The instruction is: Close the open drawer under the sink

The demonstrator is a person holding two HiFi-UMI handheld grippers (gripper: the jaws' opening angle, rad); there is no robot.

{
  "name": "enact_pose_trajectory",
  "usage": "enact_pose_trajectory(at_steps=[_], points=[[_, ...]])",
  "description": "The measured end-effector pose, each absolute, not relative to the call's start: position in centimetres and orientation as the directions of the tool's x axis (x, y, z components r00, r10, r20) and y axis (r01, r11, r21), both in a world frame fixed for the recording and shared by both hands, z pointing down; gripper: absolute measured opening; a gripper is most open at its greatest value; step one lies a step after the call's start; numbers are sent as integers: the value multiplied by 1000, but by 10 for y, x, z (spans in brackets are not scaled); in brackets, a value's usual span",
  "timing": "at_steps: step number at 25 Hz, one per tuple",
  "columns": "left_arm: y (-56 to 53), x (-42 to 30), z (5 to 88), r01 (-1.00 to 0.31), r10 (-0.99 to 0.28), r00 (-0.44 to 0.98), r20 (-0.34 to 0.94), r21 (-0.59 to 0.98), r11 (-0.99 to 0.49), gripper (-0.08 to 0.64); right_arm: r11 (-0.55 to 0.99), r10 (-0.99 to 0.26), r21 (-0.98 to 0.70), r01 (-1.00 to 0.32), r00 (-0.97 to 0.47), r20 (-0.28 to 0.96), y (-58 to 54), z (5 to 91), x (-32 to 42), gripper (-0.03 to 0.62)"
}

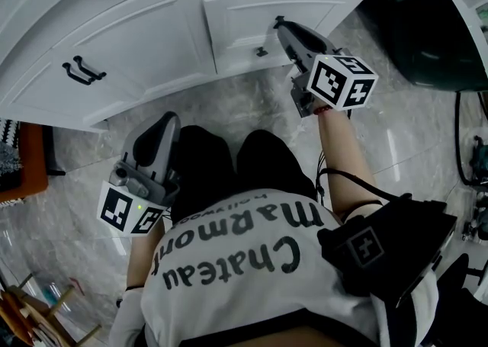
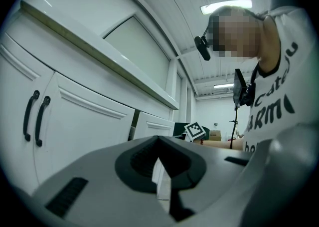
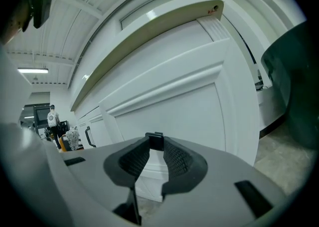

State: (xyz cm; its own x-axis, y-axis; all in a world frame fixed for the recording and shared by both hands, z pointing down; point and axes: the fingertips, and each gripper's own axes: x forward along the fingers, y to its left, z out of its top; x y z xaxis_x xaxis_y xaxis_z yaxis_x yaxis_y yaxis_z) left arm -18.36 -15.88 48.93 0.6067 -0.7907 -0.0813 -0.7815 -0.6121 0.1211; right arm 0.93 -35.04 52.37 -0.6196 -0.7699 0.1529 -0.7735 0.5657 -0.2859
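Right gripper view: right gripper point(image 3: 154, 148) jaws stand apart, clamping nothing — the drawer point(image 3: 172, 104) knob point(image 3: 155, 140) shows between their tips; left gripper point(image 2: 159, 140) closed, empty.

You wear a white shirt point(image 1: 229, 261) with black lettering and black trousers point(image 1: 221, 166). A black pouch point(image 1: 381, 254) bearing a white square marker hangs at your right side, and a thin black cable point(image 1: 347, 176) runs by that forearm. Your left gripper point(image 1: 166, 118) and right gripper point(image 1: 280, 25) are grey, each carrying a black-and-white marker cube point(image 1: 341, 81).
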Motion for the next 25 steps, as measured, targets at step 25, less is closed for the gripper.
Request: enact_pose_trajectory(at_steps=[25], points=[[-152, -203, 488, -804, -813, 574, -97, 125, -582, 8, 488, -804, -361, -795, -570, 168, -387, 524, 5, 98]])
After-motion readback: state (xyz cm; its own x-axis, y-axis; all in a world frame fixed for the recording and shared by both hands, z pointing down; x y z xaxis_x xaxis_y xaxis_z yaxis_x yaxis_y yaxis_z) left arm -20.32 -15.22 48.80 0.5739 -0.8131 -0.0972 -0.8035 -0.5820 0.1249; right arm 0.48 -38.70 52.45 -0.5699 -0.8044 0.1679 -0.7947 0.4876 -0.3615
